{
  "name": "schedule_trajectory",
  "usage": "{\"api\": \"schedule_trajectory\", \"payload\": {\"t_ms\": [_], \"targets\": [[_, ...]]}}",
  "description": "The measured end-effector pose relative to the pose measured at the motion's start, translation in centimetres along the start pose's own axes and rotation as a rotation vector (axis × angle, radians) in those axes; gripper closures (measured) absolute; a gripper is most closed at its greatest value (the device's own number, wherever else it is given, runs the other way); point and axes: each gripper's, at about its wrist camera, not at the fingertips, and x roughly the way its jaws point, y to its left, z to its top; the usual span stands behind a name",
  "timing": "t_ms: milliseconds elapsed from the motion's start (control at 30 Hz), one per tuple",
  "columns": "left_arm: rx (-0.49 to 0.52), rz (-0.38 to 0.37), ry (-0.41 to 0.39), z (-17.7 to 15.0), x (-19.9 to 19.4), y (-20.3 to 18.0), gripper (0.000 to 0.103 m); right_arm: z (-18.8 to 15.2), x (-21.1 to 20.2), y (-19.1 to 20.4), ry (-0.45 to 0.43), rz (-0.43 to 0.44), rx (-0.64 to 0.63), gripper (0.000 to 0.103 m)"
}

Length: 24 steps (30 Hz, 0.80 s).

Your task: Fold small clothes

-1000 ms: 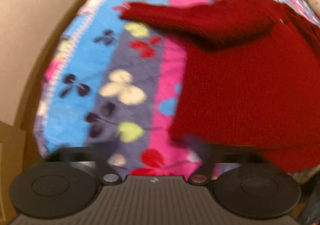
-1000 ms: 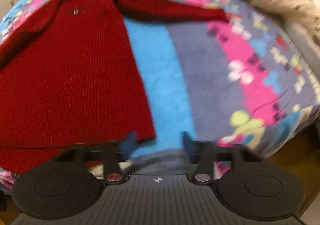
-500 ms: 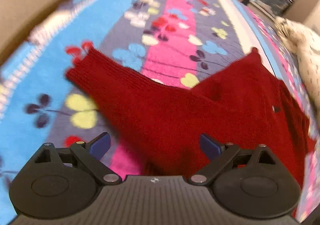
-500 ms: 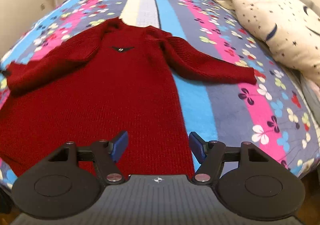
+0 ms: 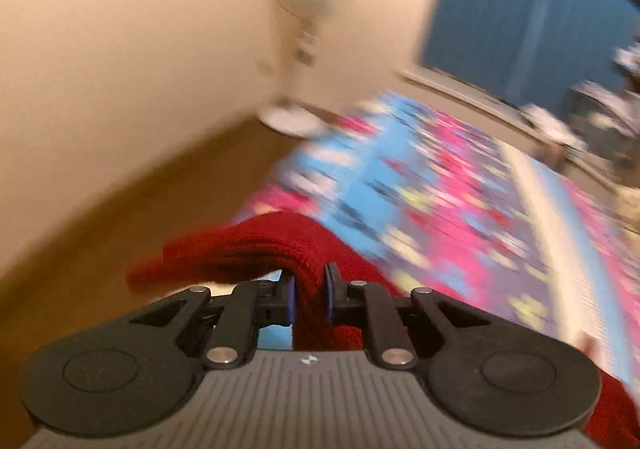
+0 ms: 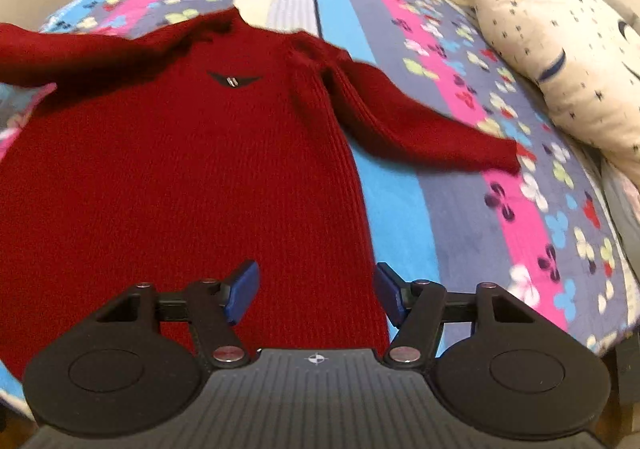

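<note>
Left gripper [image 5: 308,291]: jaws just snapped from wide open down onto a bunched fold of the red sweater [image 6: 180,177], now clamped on its sleeve [image 5: 256,249], where half a second ago only hovering open above that sleeve. Sleeve end now lifted off the bed [image 6: 460,209], seen at left-centre of the left wrist view against a blurred floor and wall; in the right wrist view, raised at upper left. Probably the start of folding that sleeve across the body. Right gripper [image 6: 316,293]: jaws about half open and gripping nothing, hanging over the sweater's lower right edge at bottom centre. Sweater body spread flat mid-frame, other sleeve stretched toward the pillow [image 6: 560,49] at right.
</note>
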Motion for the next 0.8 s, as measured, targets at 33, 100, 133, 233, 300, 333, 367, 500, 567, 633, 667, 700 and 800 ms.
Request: {"api": "schedule_trajectory", "payload": {"t_ms": [33, 100, 133, 233, 300, 333, 367, 500, 567, 633, 667, 700, 800], "targets": [[-0.021, 0.034, 0.019, 0.5, 1.1, 1.2, 0.082, 0.3, 0.1, 0.2, -0.007, 0.008, -0.006, 0.038], [-0.127, 0.111, 0.09, 0.6, 2.7, 3.6, 0.065, 0.6, 0.2, 0.5, -0.008, 0.016, -0.006, 0.038], [-0.18, 0.146, 0.116, 0.2, 2.9, 4.4, 0.037, 0.7, 0.3, 0.5, -0.006, 0.019, 0.0, 0.038], [-0.223, 0.139, 0.106, -1.8, 1.7, 5.3, 0.012, 0.6, 0.5, -0.1, 0.006, 0.024, 0.041, 0.038], [-0.176, 0.094, 0.162, -3.9, 0.7, 4.4, 0.011, 0.5, 0.4, -1.3, 0.007, 0.024, 0.094, 0.038], [-0.16, 0.068, 0.197, -4.9, 0.1, 4.1, 0.011, 0.4, 0.4, -2.1, 0.001, 0.022, 0.122, 0.037], [-0.137, 0.033, 0.225, -6.2, -0.7, 3.7, 0.011, 0.5, 0.5, -3.2, -0.009, 0.022, 0.163, 0.037], [-0.037, -0.064, 0.326, -12.4, -5.9, 1.4, 0.011, 1.6, 2.0, -10.2, -0.076, 0.032, 0.422, 0.037], [-0.018, -0.124, 0.356, -15.1, -8.8, 0.4, 0.011, 2.4, 4.0, -14.7, -0.113, 0.034, 0.581, 0.037], [0.004, -0.162, 0.386, -16.9, -11.7, -0.7, 0.011, 3.1, 6.4, -18.7, -0.147, 0.018, 0.703, 0.037], [0.013, -0.18, 0.392, -17.6, -13.1, -1.7, 0.011, 3.5, 8.0, -20.8, -0.152, 0.001, 0.77, 0.037], [0.024, -0.193, 0.396, -18.1, -14.7, -2.1, 0.011, 3.5, 9.4, -22.1, -0.148, -0.006, 0.821, 0.037], [0.064, -0.202, 0.401, -18.5, -16.9, -4.8, 0.011, 3.8, 14.7, -26.2, -0.083, 0.029, 0.965, 0.037]]}}
